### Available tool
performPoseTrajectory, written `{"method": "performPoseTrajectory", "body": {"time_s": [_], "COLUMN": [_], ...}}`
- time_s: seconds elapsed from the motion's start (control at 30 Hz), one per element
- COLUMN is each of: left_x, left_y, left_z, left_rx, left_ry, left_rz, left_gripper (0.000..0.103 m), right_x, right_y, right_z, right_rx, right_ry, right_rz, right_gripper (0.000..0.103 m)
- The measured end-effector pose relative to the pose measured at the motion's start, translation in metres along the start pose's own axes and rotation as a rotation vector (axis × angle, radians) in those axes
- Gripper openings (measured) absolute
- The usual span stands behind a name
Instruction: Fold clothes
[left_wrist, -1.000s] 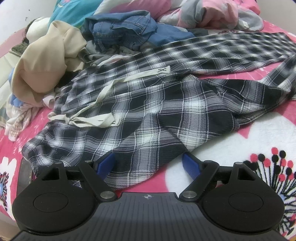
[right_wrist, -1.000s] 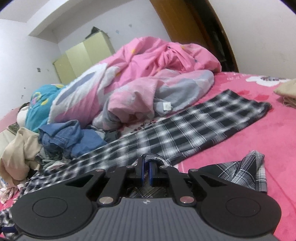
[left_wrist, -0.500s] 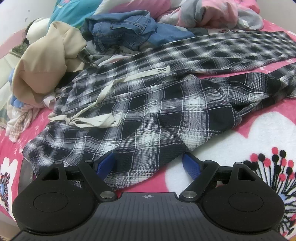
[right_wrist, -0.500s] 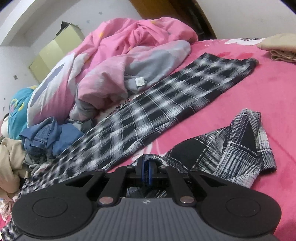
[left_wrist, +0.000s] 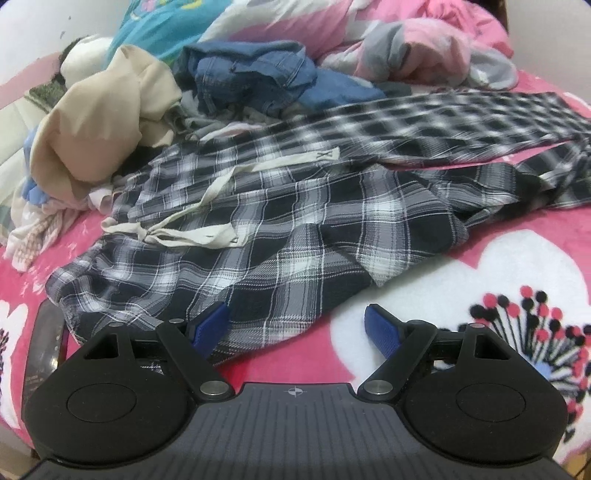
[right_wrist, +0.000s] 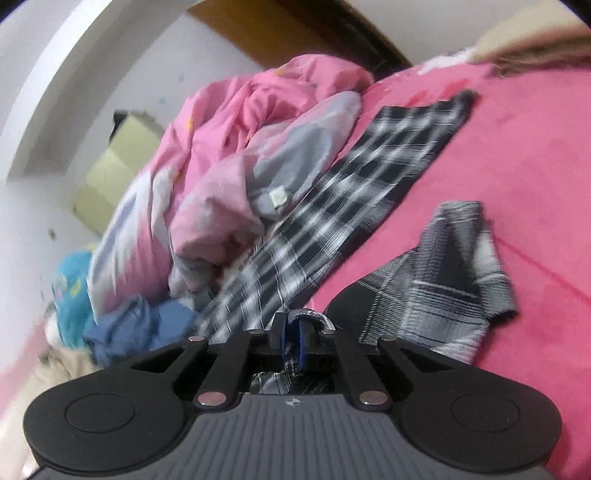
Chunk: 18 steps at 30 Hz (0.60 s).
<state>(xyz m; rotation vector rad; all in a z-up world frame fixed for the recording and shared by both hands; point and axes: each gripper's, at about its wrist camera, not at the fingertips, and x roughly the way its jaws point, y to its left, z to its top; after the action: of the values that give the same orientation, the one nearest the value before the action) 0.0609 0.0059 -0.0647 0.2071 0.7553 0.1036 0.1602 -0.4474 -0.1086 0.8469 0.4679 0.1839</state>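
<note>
Black-and-white plaid trousers (left_wrist: 295, 221) lie spread on the pink bedspread (left_wrist: 480, 280), their cream drawstring (left_wrist: 207, 236) loose on the waist. My left gripper (left_wrist: 295, 317) hovers open just above the near edge of the waist, with nothing between its pads. My right gripper (right_wrist: 291, 332) pinches a fold of one plaid leg (right_wrist: 443, 288) between its blue pads, and its jaws are beginning to open. The other leg (right_wrist: 369, 184) stretches flat towards the far side of the bed.
Behind the trousers sits a heap of a beige garment (left_wrist: 99, 147), denim (left_wrist: 258, 77) and a pink quilt (left_wrist: 424, 48). A dark flat device (left_wrist: 44, 350) lies at the bed's near left edge. A pale cupboard (right_wrist: 122, 162) stands by the wall.
The held leg has been dragged across the bed towards the waist and now bunches up there. The right view has rolled and dropped closer to the bedspread. The left gripper has drifted slightly.
</note>
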Motion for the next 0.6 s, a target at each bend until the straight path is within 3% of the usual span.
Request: {"method": "performPoseTrajectory", "body": {"time_s": [0.13, 0.27, 0.47, 0.6], "left_x": [-0.005, -0.011, -0.018, -0.021], "left_y": [0.011, 0.022, 0.021, 0.012], "left_z": [-0.006, -0.011, -0.014, -0.015], "left_rx": [-0.020, -0.059, -0.049, -0.025], "left_ry": [-0.027, -0.064, -0.133, -0.173], "left_rz": [-0.025, -0.069, -0.133, -0.163], "left_gripper": [0.082, 0.082, 0.082, 0.082], "right_x": [-0.024, -0.048, -0.081, -0.091], "right_y": [-0.012, -0.008, 0.009, 0.034], "right_z": [-0.001, -0.007, -0.007, -0.013], "right_rx": [0.140, 0.157, 0.119, 0.012], "right_ry": [-0.062, -0.082, -0.129, -0.081], "right_rz": [0.029, 0.002, 0.011, 0.000], "right_gripper": [0.008, 0.008, 0.009, 0.009]}}
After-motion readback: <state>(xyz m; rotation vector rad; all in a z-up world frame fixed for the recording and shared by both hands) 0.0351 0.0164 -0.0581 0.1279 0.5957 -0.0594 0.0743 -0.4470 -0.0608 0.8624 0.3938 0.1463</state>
